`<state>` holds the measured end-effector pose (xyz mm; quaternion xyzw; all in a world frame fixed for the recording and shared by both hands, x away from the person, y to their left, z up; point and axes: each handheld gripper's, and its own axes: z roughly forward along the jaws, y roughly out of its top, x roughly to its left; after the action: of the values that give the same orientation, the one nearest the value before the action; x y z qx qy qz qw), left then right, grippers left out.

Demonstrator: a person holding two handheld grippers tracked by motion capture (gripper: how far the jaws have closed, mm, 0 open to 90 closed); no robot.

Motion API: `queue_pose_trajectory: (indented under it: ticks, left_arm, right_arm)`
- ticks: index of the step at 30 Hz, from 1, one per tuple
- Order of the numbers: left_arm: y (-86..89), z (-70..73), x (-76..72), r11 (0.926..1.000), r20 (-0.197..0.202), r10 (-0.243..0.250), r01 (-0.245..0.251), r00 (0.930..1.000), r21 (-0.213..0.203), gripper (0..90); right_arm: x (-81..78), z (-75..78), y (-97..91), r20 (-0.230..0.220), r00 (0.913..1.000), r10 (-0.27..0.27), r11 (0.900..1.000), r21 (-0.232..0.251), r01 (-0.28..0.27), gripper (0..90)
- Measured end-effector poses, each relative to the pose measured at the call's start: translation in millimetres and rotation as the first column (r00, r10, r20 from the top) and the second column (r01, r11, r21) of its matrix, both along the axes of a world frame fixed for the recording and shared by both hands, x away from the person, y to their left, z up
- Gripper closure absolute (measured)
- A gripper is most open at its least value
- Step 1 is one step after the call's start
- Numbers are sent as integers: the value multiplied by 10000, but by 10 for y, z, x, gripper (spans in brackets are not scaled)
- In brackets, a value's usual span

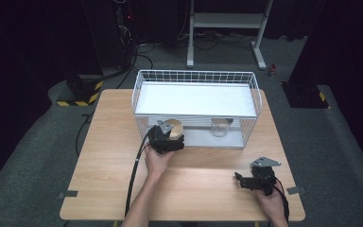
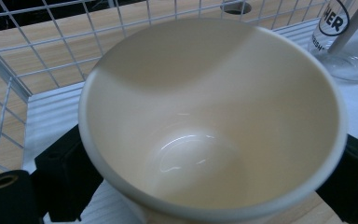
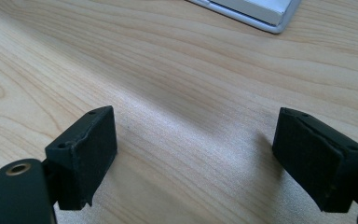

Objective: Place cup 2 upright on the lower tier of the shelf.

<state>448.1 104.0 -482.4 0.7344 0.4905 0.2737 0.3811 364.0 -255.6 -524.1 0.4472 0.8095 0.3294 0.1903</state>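
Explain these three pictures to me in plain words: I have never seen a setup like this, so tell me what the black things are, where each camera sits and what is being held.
A person sits at a wooden table with a hand-held grasping tool in each hand; each has two black padded jaws.

The wide picture comes from a camera above the table. The other two come from small cameras riding on the tools, looking along their jaws.

On the table stands a white wire basket with a white shelf. Under the shelf stands a clear glass.

The left tool is at the basket's open front, its jaws on either side of a cream cup, gripping it. The cup is empty inside.

The right tool rests near the table's right front corner, jaws open with nothing but bare wood between them.
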Motion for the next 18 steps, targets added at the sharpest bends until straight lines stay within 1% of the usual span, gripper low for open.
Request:
queue_pose_trajectory:
  ticks: [4, 8, 9, 12, 14, 18]
  left_arm:
    - [0, -29, 7, 9997, -238, 9, -2, 9997, 263, 65]
    - [10, -88, 7, 9986, -486, -107, 133, 9988, 520, 52]
    - [14, -96, 4, 9982, -616, -160, 195, 9980, 560, 53]
    - [15, -99, -5, 9975, -744, -235, 284, 9970, 654, 64]
    - [12, -97, -12, 9967, -726, -248, 303, 9971, 752, 78]
    - [7, -110, -21, 9955, -893, -282, 361, 9956, 880, 83]
  right_arm:
    - [0, 0, 0, 7, 10000, 1, 10000, 3, -1, 135]
    - [2, -2, -3, 40, 10000, 33, 10000, -24, -33, 135]
    - [2, -2, -3, 41, 10000, 33, 10000, -25, -33, 135]
    - [2, -1, -3, 38, 10000, 27, 10000, -24, -27, 135]
    - [2, -2, -3, 41, 10000, 29, 10000, -25, -29, 135]
    - [2, -2, -3, 40, 10000, 26, 10000, -23, -26, 135]
